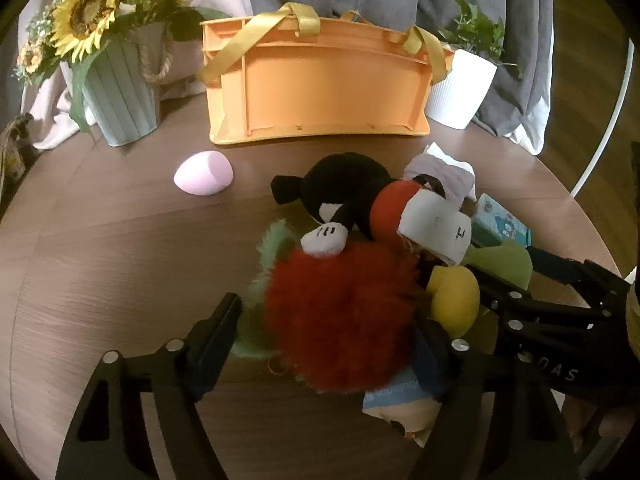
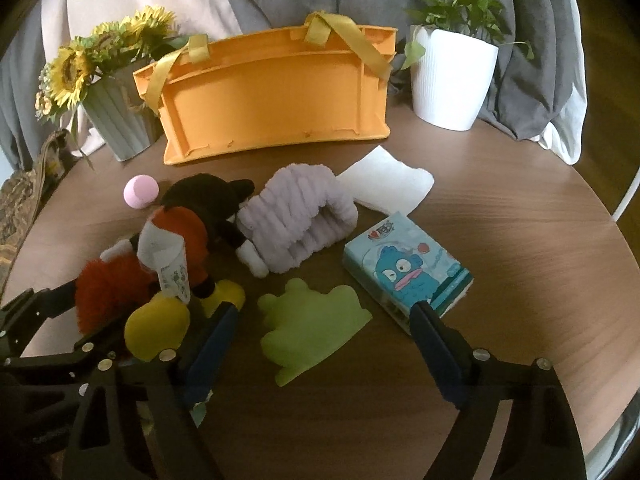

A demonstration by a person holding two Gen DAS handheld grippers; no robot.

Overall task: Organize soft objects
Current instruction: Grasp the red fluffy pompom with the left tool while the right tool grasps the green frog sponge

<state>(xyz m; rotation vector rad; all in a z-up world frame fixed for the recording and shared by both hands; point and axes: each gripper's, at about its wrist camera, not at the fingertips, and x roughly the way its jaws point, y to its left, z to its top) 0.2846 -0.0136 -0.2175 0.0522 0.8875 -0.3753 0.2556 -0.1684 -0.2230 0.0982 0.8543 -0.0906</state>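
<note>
Fluffy red pompom (image 1: 340, 316) sits between the left gripper's (image 1: 336, 324) parted fingers, seemingly untouched; right gripper's (image 2: 324, 320) fingers gape around the flat green sponge (image 2: 312, 324).

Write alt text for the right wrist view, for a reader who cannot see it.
An open right gripper hangs over a flat green sponge on a round wooden table, jaws either side and not touching it. A blue tissue pack lies right, a plush toy pile left, an orange basket behind.

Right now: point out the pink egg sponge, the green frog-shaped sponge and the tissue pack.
pink egg sponge (image 1: 204, 173), left wrist view, middle of its rounded side.
green frog-shaped sponge (image 2: 312, 330), right wrist view, centre of its flat top.
tissue pack (image 2: 404, 264), right wrist view, printed top face.
</note>
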